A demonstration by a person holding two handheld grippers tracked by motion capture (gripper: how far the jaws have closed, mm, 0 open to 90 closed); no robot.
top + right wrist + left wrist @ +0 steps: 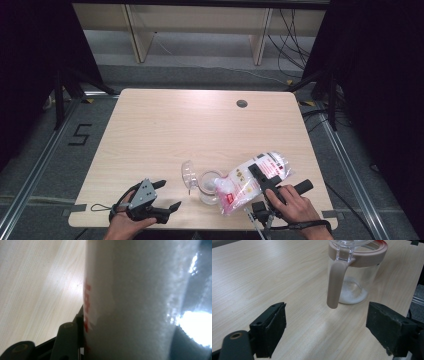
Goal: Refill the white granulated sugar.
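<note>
A: Where's the bag?

B: Bag of white grains point(252, 182), clear w/ red print, sits near the tabletop's point(165, 130) near-right corner. It's tilted, lower end at the mouth of the jar point(209, 186).

A: And the jar?

B: Clear, pinkish rim & handle, near the front edge, about mid. Lid point(188, 173) flipped open to its left. Some white grains at the bottom.

A: Right tongs?

B: Right tongs point(261, 175) clamped on the bag's upper part, bag filling the gap betw. the pads.

A: Left?

B: Left tongs point(168, 195) spread wide, nothing betw. them, near the front-left corner, pointing at the jar's handle, not touching.
</note>
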